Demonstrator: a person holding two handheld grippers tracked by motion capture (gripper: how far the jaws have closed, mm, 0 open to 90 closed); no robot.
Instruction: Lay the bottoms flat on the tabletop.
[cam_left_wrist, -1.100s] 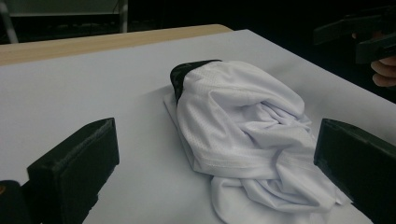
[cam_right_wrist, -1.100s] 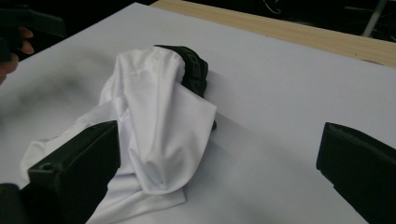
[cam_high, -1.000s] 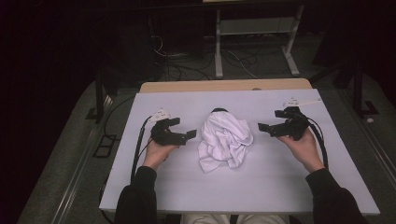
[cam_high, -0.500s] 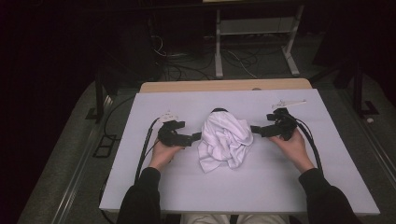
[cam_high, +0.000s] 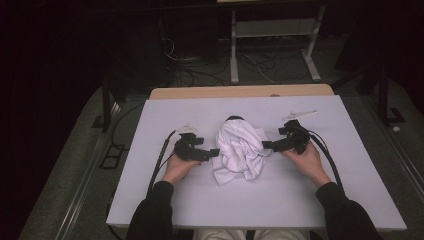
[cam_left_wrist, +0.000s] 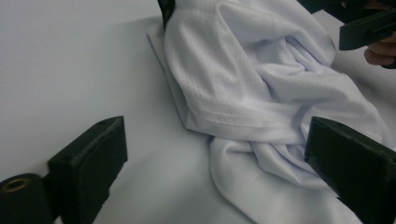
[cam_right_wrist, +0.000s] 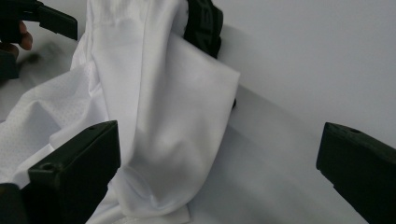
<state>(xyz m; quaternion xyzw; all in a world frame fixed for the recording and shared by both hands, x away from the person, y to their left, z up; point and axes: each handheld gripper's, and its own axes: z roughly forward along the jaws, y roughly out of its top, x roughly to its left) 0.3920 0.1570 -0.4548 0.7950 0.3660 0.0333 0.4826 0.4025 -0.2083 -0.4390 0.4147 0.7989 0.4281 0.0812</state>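
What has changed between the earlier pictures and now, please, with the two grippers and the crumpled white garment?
Both grippers have moved inward to the crumpled white mesh garment: the left gripper from the left, the right gripper from the right, each now at its edge. The left jaws have just been closing slightly, with a fold of fabric between them but not pinched; the right jaws stand open. The garment stays heaped in the same spot on the white table.

High camera looks down; both close tongs cameras share the shirt (cam_high: 240, 150), seemingly.

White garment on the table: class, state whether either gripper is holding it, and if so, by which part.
Nothing is held. The left gripper and right gripper flank the crumpled white garment, both with jaws open. The left jaws have just been closing slightly, fabric lying between them, unpinched.
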